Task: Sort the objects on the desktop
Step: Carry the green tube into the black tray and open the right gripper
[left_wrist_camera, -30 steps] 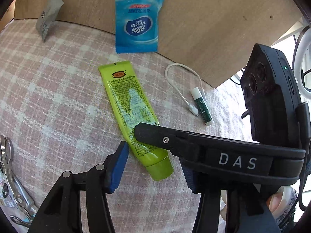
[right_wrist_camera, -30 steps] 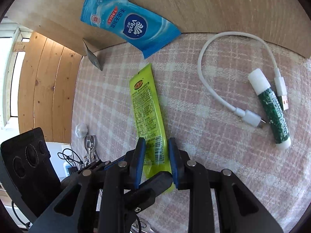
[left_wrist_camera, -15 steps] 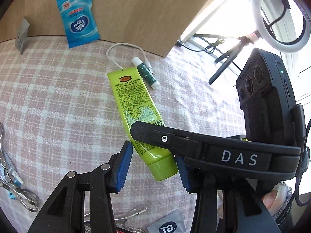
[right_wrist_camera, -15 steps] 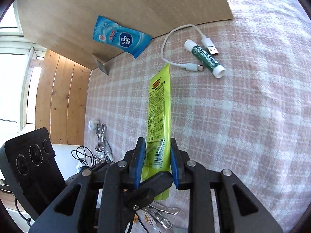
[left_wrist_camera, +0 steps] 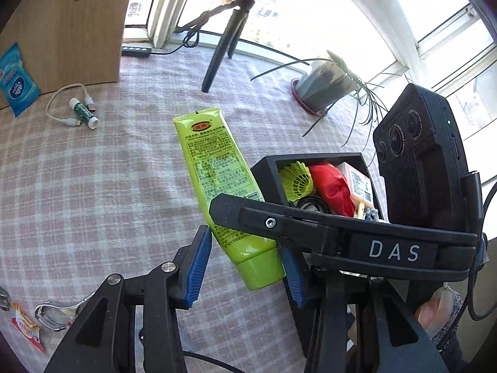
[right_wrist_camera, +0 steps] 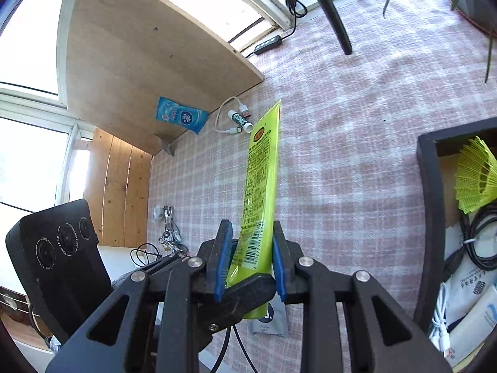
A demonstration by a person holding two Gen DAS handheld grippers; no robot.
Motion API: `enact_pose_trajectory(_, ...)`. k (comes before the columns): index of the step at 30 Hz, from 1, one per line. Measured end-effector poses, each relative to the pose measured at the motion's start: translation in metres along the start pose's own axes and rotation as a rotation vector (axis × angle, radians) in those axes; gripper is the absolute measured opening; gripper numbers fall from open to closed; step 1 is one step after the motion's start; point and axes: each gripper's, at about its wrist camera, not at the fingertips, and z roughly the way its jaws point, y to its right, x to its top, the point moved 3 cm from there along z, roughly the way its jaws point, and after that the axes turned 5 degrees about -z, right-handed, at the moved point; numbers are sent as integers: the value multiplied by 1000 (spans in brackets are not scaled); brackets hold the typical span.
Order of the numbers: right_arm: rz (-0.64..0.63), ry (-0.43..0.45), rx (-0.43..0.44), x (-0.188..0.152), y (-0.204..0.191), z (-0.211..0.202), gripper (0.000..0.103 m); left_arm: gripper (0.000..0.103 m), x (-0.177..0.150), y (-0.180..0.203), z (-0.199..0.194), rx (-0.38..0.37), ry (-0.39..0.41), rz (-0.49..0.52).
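My right gripper [right_wrist_camera: 248, 261] is shut on a lime-green tube [right_wrist_camera: 259, 192] near its cap end and holds it above the pink checked tablecloth. In the left wrist view the same tube [left_wrist_camera: 217, 180] hangs between my left gripper's open blue pads [left_wrist_camera: 198, 267], which do not clearly touch it. My left gripper [left_wrist_camera: 245, 267] is open. A black storage box [left_wrist_camera: 267, 171] with a yellow shuttlecock [left_wrist_camera: 296, 180], a red item and cables stands just right of the tube; its wall also shows in the right wrist view [right_wrist_camera: 430, 211].
A blue tissue pack [left_wrist_camera: 14, 80], a white cable [left_wrist_camera: 59, 108] and a green lip balm [left_wrist_camera: 82, 112] lie by a wooden board at far left. A potted plant [left_wrist_camera: 323, 87] and tripod leg [left_wrist_camera: 220, 52] stand at the back. Metal clips [left_wrist_camera: 59, 314] lie near left.
The right gripper has carried the tube up and to the right, away from the cable and lip balm, toward the black box, which has come into view. The left gripper moved along with it.
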Motion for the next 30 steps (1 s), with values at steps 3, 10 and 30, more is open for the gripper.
enact_pose_trajectory(3, 37, 46, -17, -12, 23, -36, 25, 42, -8, 37, 13, -29, -33, 57)
enact_pose_trajectory(10, 130, 149, -86, -42, 78, -119, 25, 42, -27, 121, 45, -102, -108, 163)
enact_pose_trajectory(30, 182, 306, -317, -102, 139, -245, 55, 63, -54, 170, 62, -23, -106, 229)
